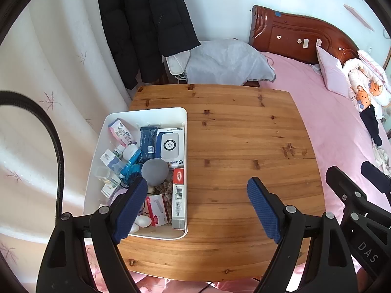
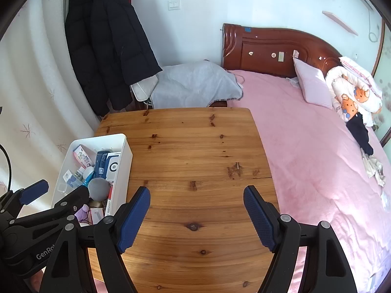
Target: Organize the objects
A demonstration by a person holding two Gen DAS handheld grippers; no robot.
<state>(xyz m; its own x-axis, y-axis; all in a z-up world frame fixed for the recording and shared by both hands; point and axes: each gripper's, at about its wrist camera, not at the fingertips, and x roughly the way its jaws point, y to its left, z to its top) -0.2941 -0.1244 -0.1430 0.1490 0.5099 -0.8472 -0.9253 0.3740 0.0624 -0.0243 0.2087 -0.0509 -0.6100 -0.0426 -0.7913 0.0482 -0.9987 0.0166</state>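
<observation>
While both tools hover above the knotty pine wooden table (image 1: pixel 244 146), note that you hold nothing in either one. Your left gripper (image 1: pixel 198 207) has its blue textured pads (image 1: pixel 265 210) spread wide, with only bare tabletop and the near corner of the bin showing between them. Your right gripper (image 2: pixel 196 216) also stands wide open over bare wood, its jaws empty.

Locate the white rectangular plastic bin (image 1: pixel 187 146) on the left part of the table, close to the pale patterned curtain (image 1: pixel 48 73). It sits flat, its long side running away from you. The bin is filled with mixed items:
- a white box printed with a round dark logo (image 1: pixel 169 145), against the right wall at the far end;
- a dark blue soft pack (image 1: pixel 147 141), just left of that box;
- a pink and white carton (image 1: pixel 121 131), in the far left corner;
- a grey round ball (image 1: pixel 155 172), near the middle;
- a long red and white box with a barcode (image 1: pixel 178 197), lying along the right wall at the near end;
- small white bottles and cartons (image 1: pixel 114 158), along the left wall.

In the left wrist view, your left finger covers part of the bin's near end. The rest of the tabletop carries nothing. A bed with a pink cover (image 2: pixel 317 158) borders the table's right edge, and a black padded coat (image 2: pixel 105 44) hangs on the wall beyond.
</observation>
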